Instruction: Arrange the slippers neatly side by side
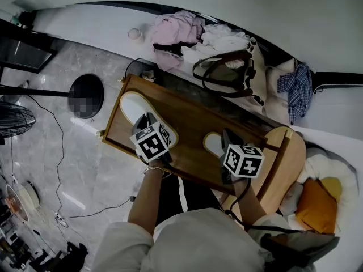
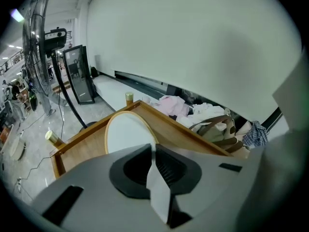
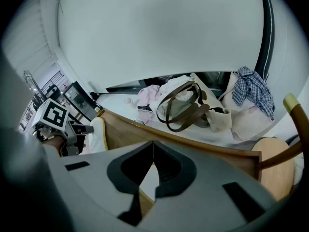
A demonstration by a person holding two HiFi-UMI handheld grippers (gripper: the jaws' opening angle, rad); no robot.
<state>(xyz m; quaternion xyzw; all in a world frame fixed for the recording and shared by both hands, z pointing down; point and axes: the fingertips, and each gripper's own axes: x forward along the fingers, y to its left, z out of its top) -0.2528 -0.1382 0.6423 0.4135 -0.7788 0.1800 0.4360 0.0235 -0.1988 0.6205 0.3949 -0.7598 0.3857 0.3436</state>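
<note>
My left gripper pinches left slipper; right gripper pinches right slipper. Light, floppy, I judge: grip stiffer sole rim.

Bright, even indoor light; strong fisheye warping, dark vignetted corners.

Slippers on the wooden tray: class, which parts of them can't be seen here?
Head view: the left gripper covers the near end of the left slipper.
Head view: the right gripper covers most of the right slipper.
Right gripper view: only a white sliver of right slipper shows between the jaws.
</note>
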